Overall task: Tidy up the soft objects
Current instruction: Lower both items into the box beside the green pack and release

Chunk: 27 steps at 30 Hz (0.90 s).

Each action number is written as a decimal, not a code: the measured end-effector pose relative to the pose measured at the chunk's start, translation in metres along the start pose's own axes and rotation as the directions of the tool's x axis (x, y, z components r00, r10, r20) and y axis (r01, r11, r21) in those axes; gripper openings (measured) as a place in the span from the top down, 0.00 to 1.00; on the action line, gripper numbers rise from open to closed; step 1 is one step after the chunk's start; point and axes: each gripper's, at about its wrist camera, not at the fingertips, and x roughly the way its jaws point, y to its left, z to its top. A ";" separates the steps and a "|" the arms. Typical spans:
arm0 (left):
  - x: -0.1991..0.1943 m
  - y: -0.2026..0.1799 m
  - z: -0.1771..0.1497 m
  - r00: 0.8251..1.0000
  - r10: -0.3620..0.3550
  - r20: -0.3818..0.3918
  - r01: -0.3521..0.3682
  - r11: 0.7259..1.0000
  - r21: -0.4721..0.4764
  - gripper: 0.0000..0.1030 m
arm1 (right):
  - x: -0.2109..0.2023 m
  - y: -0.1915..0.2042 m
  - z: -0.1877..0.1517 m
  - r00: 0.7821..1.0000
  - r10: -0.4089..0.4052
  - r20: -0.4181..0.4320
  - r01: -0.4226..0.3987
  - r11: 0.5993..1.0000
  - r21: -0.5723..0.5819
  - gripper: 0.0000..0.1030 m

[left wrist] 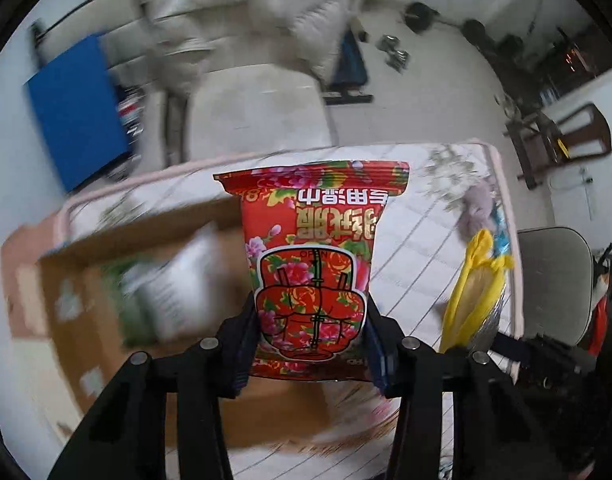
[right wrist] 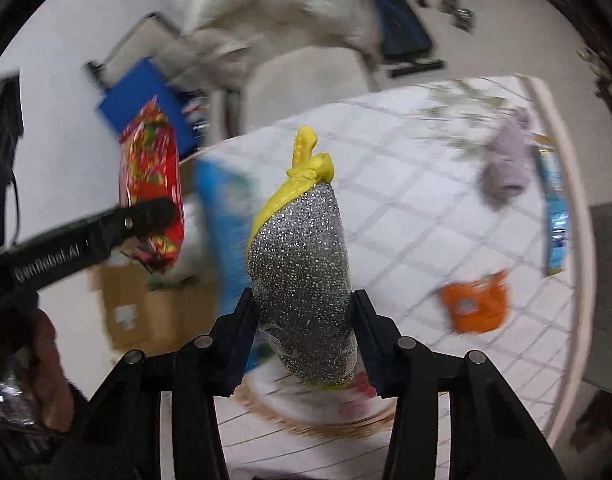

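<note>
My left gripper is shut on a red floral wipes pack and holds it upright above a cardboard box. The pack also shows in the right wrist view, held by the left gripper's fingers. My right gripper is shut on a silver glitter pouch with a yellow knotted top, held above the table. The pouch also shows in the left wrist view.
A white quilted tablecloth covers the table. On it lie a lilac plush, an orange cap and a blue packet. The box holds a white-green pack and a blue pack. A beige chair stands behind.
</note>
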 end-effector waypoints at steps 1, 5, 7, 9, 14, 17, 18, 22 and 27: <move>-0.007 0.027 -0.018 1.000 0.010 -0.009 -0.010 1.000 -0.029 0.58 | -0.002 0.011 0.006 1.000 0.027 -0.010 -0.027 1.000 -0.013 0.52; 0.003 0.105 -0.067 0.995 0.040 -0.089 -0.051 0.990 -0.132 0.58 | 0.034 0.085 -0.013 0.990 0.124 -0.072 -0.129 0.989 -0.069 0.52; 0.020 0.143 -0.088 0.990 0.030 -0.141 -0.058 0.978 -0.200 0.58 | 0.062 0.117 -0.019 0.983 0.145 -0.113 -0.155 0.984 -0.084 0.52; 0.041 0.165 -0.099 0.984 0.003 -0.180 -0.049 0.967 -0.250 0.58 | 0.088 0.147 -0.024 0.982 0.130 -0.137 -0.146 0.983 -0.114 0.52; 0.087 0.209 -0.117 0.969 -0.040 -0.244 -0.044 0.943 -0.330 0.58 | 0.150 0.183 -0.032 0.979 0.056 -0.194 -0.084 0.987 -0.138 0.52; 0.108 0.215 -0.122 0.959 -0.072 -0.273 -0.027 0.940 -0.341 0.58 | 0.174 0.187 -0.035 0.975 0.019 -0.222 -0.051 0.989 -0.139 0.52; 0.115 0.215 -0.124 0.956 -0.082 -0.282 -0.020 0.940 -0.341 0.58 | 0.180 0.186 -0.035 0.974 0.009 -0.228 -0.042 0.990 -0.137 0.52; 0.130 0.212 -0.129 0.947 -0.103 -0.303 -0.001 0.946 -0.325 0.58 | 0.195 0.185 -0.039 0.970 -0.022 -0.241 -0.010 0.991 -0.131 0.52; 0.147 0.200 -0.130 0.934 -0.126 -0.333 0.019 0.951 -0.308 0.58 | 0.207 0.183 -0.039 0.966 -0.050 -0.252 0.016 0.991 -0.136 0.51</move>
